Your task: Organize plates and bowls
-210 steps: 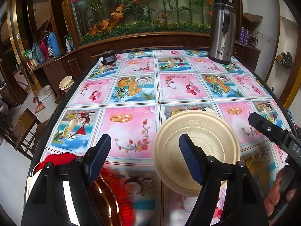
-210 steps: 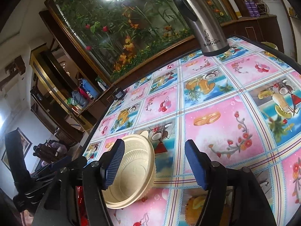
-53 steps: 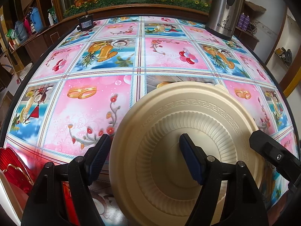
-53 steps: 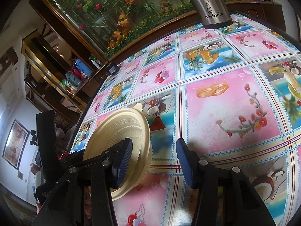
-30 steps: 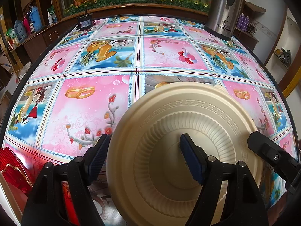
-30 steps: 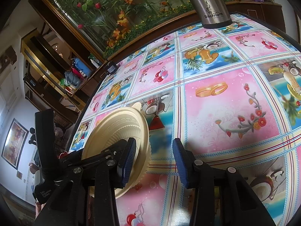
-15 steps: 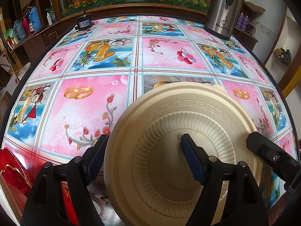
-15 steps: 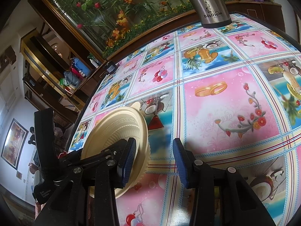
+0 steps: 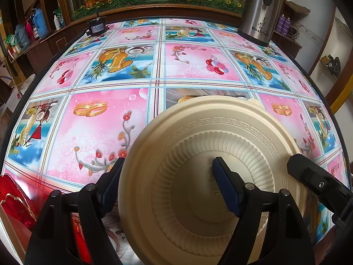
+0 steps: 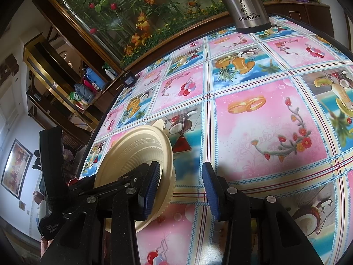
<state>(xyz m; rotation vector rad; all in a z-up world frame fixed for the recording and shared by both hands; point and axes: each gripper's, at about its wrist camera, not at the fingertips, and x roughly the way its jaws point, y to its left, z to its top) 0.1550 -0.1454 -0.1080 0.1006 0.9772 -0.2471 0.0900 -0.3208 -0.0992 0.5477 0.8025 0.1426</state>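
Cream bowl [image 9: 211, 176] straddled by left claw [image 9: 169, 190], rim between fingers.

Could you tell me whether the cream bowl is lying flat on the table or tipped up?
Tipped up: the cream bowl stands on edge, its ribbed underside and near rim raised off the tablecloth.

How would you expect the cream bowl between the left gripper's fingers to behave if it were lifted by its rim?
The cream bowl looks thin and moulded, with a fluted wall, so it is probably light and may flex under a pinch. Its smooth, wide rim might slip between the left gripper pads. Tilted as in the right wrist view, it could tip or swing easily.
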